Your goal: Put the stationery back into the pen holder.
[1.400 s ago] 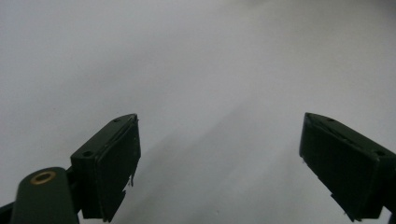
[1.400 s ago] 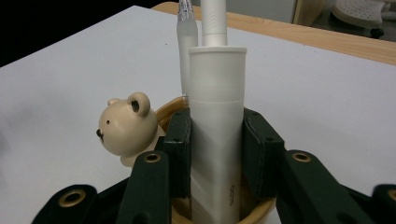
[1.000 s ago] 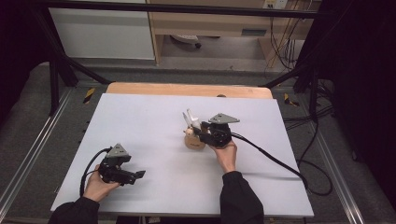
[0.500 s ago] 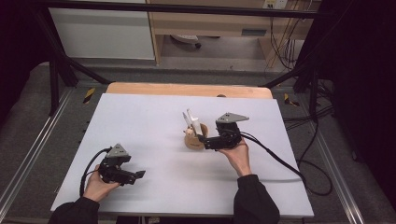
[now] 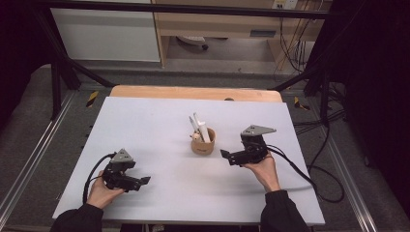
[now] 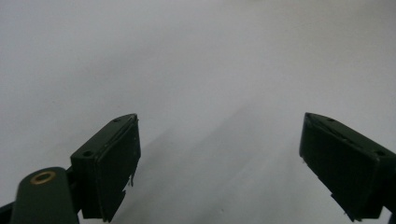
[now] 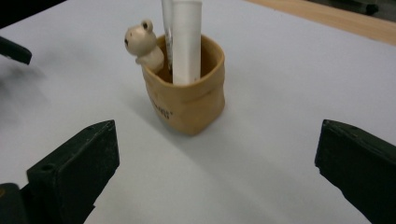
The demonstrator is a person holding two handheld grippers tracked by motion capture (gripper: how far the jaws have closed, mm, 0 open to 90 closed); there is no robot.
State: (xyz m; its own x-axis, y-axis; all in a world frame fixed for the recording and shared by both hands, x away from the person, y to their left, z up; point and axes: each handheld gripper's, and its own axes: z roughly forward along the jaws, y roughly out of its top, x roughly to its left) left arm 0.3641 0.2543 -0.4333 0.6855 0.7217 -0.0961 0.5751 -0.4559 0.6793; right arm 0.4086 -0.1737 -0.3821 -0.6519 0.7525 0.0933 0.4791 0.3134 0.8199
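Your right tool is sitting spread and empty, its jaws having just been opening, with the cup just ahead of it.
The small tan cup is looking light and tippy with tall white tubes inside; you are best pinching its wall low. Your left tool is gaping over bare bench.

It looked like a lab or recording room rigged for filmed trials, not a home. The desk was covered by a plain white sheet over a wooden top and stood on grey carpet. Black metal frame bars rose around it, and silver rails ran along the floor on both sides. Bundles of black cables trailed across the floor at the right. Behind stood a white cabinet and a wooden shelf unit, with dark curtains at the sides.
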